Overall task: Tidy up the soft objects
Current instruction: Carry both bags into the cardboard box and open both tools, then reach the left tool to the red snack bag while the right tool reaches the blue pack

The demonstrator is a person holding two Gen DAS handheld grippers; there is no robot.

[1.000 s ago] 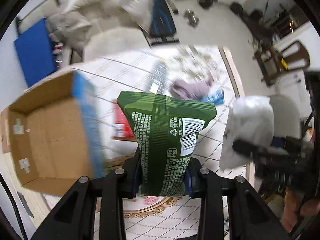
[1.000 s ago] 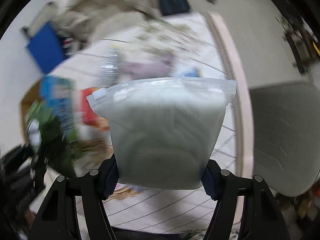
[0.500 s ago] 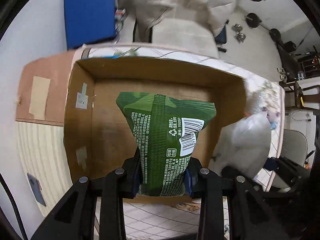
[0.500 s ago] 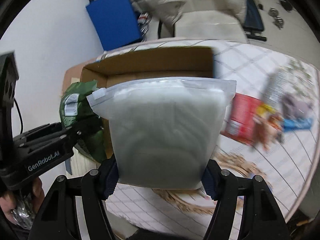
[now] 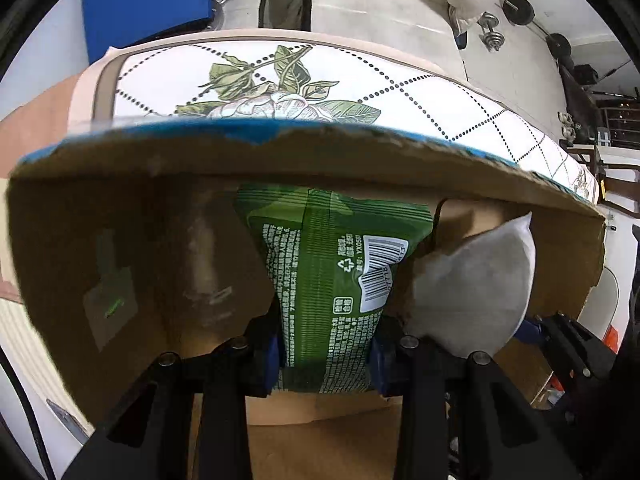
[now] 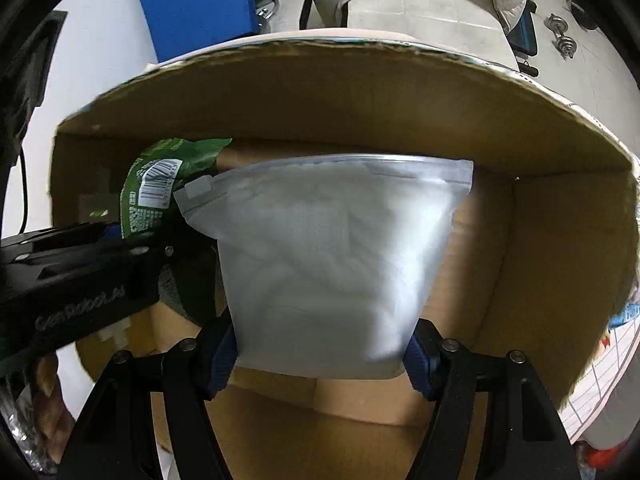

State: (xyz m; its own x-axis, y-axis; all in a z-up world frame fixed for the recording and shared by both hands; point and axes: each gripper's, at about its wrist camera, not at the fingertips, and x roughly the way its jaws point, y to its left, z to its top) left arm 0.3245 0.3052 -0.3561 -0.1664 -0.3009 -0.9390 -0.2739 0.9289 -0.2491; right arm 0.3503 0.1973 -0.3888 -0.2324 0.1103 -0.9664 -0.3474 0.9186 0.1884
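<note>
My left gripper (image 5: 326, 360) is shut on a green soft packet (image 5: 332, 276) with a white barcode label, and holds it down inside an open cardboard box (image 5: 120, 248). The right gripper (image 6: 322, 350) is shut on a frosted white zip pouch (image 6: 328, 264), also lowered inside the same cardboard box (image 6: 560, 248). In the left wrist view the zip pouch (image 5: 476, 292) hangs just right of the green packet. In the right wrist view the green packet (image 6: 160, 188) and the left gripper's black body sit at the left. The box floor under both items is largely hidden.
The box stands on a table with a white floral cloth (image 5: 280, 80). Behind it are a blue panel (image 5: 148, 0), a cream sofa with a padded coat (image 5: 380, 4) and dumbbells (image 5: 492, 32) on the floor. A hand (image 6: 44, 396) shows at the lower left.
Both grippers swept from over the cluttered table to above the box, then sank into it with their items still held. The box walls now surround both views.
</note>
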